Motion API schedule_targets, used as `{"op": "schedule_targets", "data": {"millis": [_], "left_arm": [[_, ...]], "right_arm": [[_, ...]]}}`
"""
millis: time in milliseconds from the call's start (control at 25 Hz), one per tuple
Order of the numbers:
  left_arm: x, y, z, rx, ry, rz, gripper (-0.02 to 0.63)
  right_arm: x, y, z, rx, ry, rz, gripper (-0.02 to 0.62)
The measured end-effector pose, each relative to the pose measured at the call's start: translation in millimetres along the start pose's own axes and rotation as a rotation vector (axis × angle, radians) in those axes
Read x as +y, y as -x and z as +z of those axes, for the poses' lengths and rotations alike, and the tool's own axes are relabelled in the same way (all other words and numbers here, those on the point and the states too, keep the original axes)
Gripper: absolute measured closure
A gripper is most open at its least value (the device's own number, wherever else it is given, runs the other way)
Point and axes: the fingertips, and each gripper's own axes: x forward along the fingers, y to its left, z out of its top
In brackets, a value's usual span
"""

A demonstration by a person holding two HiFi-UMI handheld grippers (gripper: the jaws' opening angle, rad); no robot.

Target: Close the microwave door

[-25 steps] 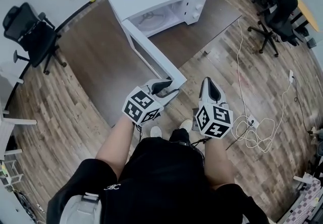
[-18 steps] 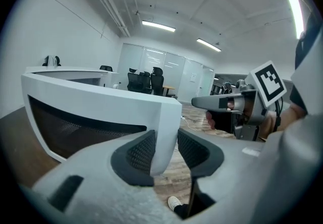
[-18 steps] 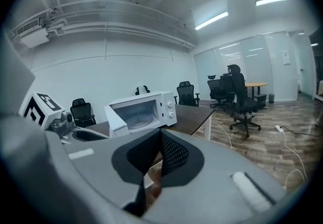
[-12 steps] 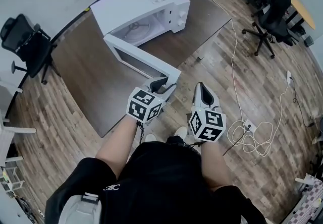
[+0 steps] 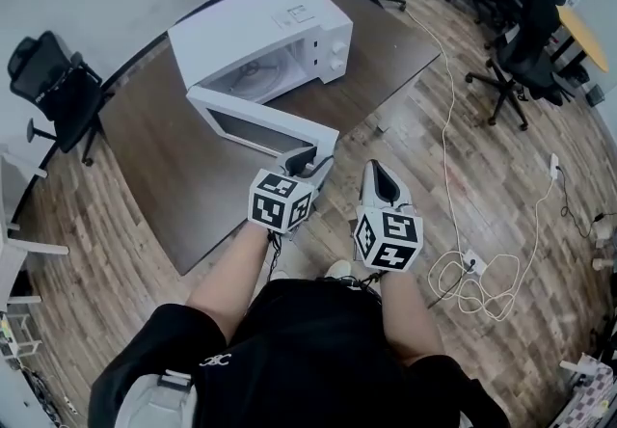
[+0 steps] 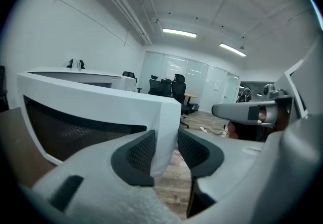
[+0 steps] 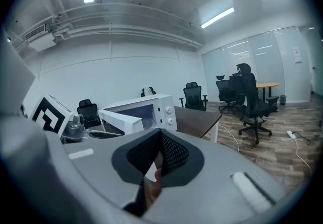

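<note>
Between the left tongs (image 6: 164, 150) sits the free edge of the microwave door (image 5: 253, 122), pinched firmly. The right tongs (image 7: 159, 153) are clenched on nothing, just beside. The door stands roughly half open on the microwave (image 5: 260, 16), which rests on the surface (image 5: 164, 166). Best to follow the hinge's arc, then push flush until it latches. Only a glass turntable (image 5: 255, 79) shows inside.

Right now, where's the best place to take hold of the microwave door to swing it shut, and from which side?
Grip the microwave door at its free vertical edge, farthest from the hinged side, coming edge-on from the open end. The panel is flat there, so pads fit both faces; the left tool grips it so.
</note>
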Motion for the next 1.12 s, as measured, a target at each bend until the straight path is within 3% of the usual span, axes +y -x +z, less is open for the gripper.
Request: {"op": "schedule_targets", "data": {"millis": [320, 720, 1120], "left_arm": [[14, -36, 21, -0.036, 0.037, 0.094, 0.453], [33, -68, 42, -0.070, 0.057, 0.147, 0.459], [63, -99, 66, -0.093, 0.085, 0.197, 0.477]], "right_arm": [[-15, -27, 17, -0.009, 0.010, 0.052, 0.586], [-22, -52, 30, -0.006, 0.029, 0.101, 0.586], [-37, -61, 34, -0.001, 0.030, 0.096, 0.586]]}}
